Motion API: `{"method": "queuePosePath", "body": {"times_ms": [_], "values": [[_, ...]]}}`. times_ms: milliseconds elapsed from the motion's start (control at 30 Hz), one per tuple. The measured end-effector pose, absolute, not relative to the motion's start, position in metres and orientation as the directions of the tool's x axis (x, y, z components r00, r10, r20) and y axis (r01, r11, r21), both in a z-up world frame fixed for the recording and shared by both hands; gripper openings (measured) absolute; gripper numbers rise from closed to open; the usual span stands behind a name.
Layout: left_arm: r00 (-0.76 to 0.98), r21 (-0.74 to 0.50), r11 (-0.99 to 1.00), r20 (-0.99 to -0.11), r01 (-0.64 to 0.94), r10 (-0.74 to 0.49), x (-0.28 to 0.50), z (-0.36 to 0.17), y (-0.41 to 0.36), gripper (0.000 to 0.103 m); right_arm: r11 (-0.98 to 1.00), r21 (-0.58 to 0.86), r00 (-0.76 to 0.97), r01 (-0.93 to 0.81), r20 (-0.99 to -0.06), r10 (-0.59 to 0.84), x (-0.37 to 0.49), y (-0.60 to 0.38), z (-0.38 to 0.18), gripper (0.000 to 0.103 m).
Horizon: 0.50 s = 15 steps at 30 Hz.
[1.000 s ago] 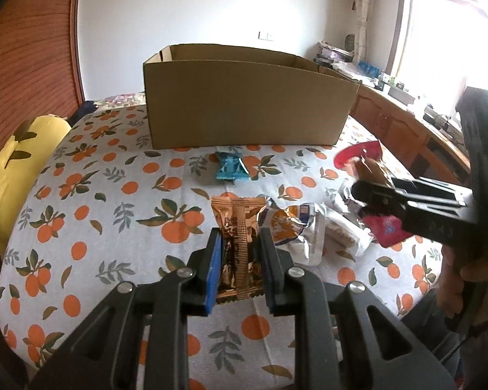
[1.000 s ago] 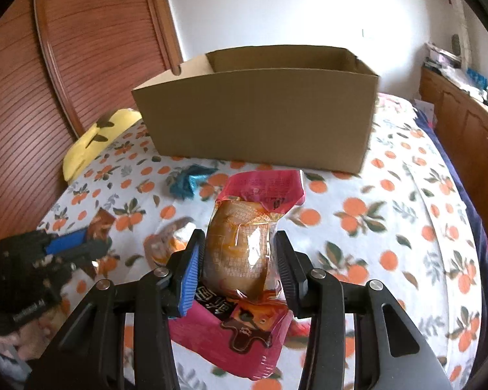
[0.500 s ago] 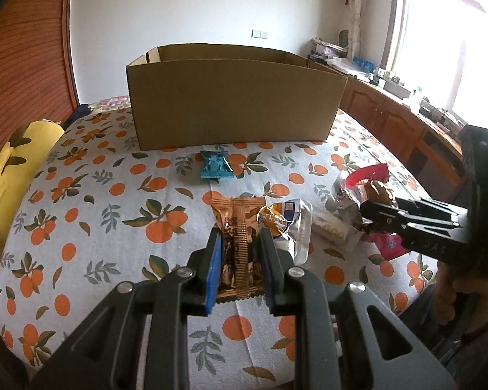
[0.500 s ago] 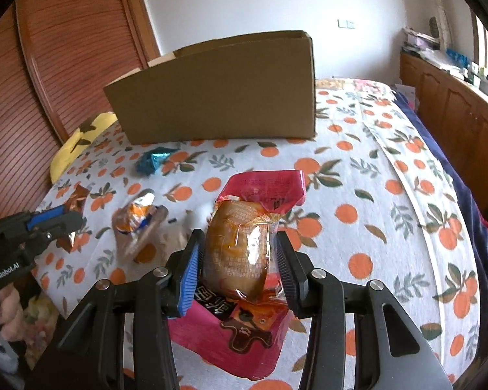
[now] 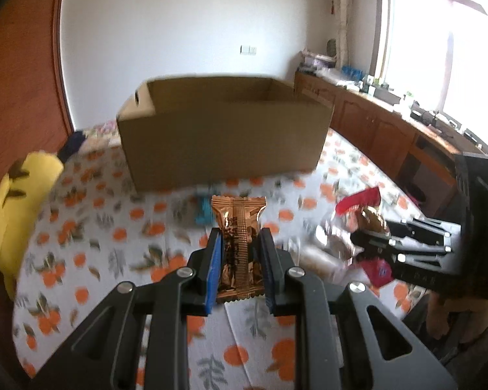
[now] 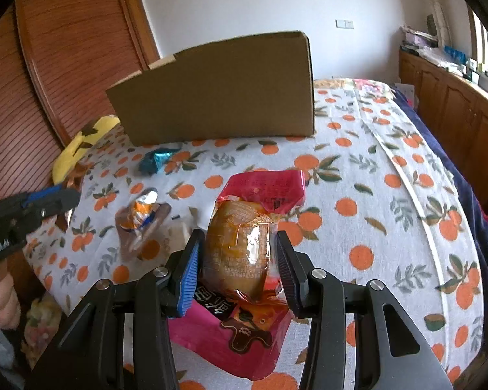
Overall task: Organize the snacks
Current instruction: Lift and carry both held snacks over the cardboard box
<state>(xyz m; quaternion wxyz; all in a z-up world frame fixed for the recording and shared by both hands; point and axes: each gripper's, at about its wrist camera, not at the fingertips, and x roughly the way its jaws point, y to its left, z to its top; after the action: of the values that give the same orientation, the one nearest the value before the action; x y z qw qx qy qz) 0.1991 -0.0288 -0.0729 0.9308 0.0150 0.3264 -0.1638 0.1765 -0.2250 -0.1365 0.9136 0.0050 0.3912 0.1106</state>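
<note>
My left gripper (image 5: 239, 243) is shut on a copper-brown snack packet (image 5: 238, 237) and holds it above the table, facing the open cardboard box (image 5: 223, 133). My right gripper (image 6: 237, 253) is shut on a red-and-clear packet holding a brown bun (image 6: 244, 243), low over the table. The box also shows in the right wrist view (image 6: 221, 94). A blue wrapped snack (image 6: 156, 159) lies in front of the box. An orange-and-silver packet (image 6: 141, 214) lies on the cloth at the left. The right gripper shows in the left wrist view (image 5: 358, 240).
The table has an orange-print cloth (image 6: 390, 201). A yellow cushion (image 5: 13, 201) sits at the left edge. A wooden cabinet (image 5: 390, 130) runs along the right under the window. Clear packets (image 5: 318, 256) lie near the right gripper.
My left gripper has lifted the copper-brown packet off the cloth and tilted up toward the box. My right gripper has stayed about in place with the red packet.
</note>
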Motion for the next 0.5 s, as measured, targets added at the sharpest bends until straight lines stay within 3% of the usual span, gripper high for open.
{"method": "queuePosePath", "body": {"times_ms": [500], "values": [[0.790, -0.070, 0.926, -0.500, 0.372, -0.355, 0.256, -0.014, -0.032, 0.020, 0.955, 0.004, 0.760, -0.295, -0.604, 0.238, 0.198, -0.194, -0.050, 0.044]]}}
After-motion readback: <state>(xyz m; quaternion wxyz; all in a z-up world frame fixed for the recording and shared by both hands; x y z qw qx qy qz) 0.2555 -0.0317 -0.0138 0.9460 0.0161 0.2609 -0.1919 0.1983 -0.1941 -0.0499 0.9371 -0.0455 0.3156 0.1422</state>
